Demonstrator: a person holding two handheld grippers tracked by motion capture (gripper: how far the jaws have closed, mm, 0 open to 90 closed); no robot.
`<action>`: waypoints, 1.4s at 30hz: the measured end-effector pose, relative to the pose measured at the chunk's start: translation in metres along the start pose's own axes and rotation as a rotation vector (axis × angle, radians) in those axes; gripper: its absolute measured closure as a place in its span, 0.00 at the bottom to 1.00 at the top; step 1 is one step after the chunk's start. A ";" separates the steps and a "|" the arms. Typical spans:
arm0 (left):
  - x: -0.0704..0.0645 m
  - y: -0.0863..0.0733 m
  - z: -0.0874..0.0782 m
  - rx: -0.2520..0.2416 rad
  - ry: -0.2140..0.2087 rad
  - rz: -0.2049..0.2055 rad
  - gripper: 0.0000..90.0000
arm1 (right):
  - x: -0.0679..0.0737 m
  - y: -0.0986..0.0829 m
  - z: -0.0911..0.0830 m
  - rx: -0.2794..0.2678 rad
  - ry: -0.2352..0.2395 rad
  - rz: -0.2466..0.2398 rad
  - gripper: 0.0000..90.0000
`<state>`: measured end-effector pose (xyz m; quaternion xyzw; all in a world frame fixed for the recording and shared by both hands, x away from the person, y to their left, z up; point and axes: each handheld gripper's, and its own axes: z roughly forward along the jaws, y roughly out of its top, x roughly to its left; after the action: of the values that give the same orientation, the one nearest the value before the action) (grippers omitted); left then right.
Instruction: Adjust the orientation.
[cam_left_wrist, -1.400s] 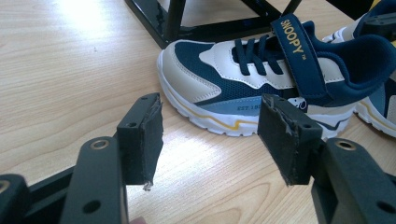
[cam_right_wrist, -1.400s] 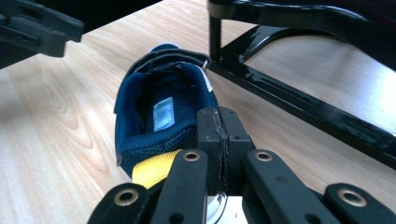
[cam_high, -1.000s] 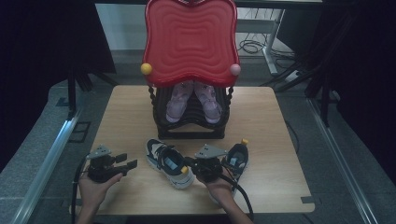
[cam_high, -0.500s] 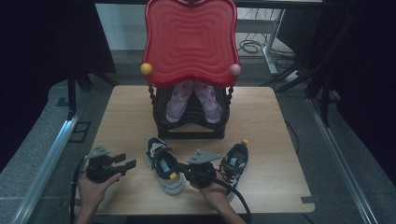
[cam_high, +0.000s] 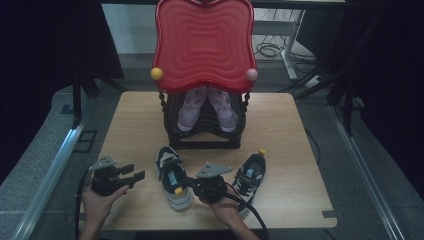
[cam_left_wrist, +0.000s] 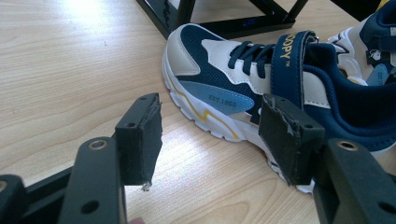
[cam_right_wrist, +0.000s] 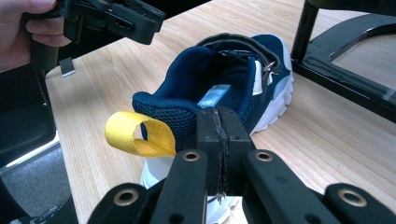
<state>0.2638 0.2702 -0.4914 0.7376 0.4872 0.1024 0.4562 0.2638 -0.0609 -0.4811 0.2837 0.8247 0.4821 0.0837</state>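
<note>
A navy, white and blue child's shoe (cam_high: 170, 172) lies on the wooden table, toe toward the rack, with a yellow heel loop (cam_right_wrist: 135, 133). My right gripper (cam_high: 193, 188) is shut, its pads pressed together right at this shoe's heel (cam_right_wrist: 233, 79); nothing shows between them. In its own view the right gripper (cam_right_wrist: 218, 122) hides part of the heel collar. My left gripper (cam_high: 136, 173) stands open to the shoe's left, apart from it. Ahead of the open left gripper (cam_left_wrist: 212, 126) is the side of the shoe (cam_left_wrist: 219, 79). The matching shoe (cam_high: 250, 176) lies to the right.
A black rack (cam_high: 205, 136) at mid table holds a pair of pink shoes (cam_high: 187, 107) on its shelf. A red wavy panel (cam_high: 204, 45) sits on top of it. The table's front edge (cam_high: 210, 227) runs close behind both hands. The rack's foot (cam_right_wrist: 345, 60) is near the shoe's toe.
The right gripper and the left-hand shoe have shifted left together, widening the gap to the matching shoe. The left gripper has stayed put.
</note>
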 end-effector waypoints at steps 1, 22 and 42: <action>0.000 0.000 0.000 0.000 0.000 0.000 0.44 | 0.001 0.000 0.001 0.000 0.002 0.001 0.99; 0.004 0.000 -0.004 -0.005 0.006 -0.005 0.44 | 0.017 0.004 0.023 -0.013 0.101 -0.031 0.99; 0.013 0.000 -0.013 -0.020 0.019 -0.024 0.44 | 0.032 0.018 0.051 -0.009 0.158 -0.070 0.99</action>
<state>0.2624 0.2882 -0.4875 0.7261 0.4993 0.1088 0.4601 0.2656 0.0014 -0.4886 0.2154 0.8359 0.5035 0.0364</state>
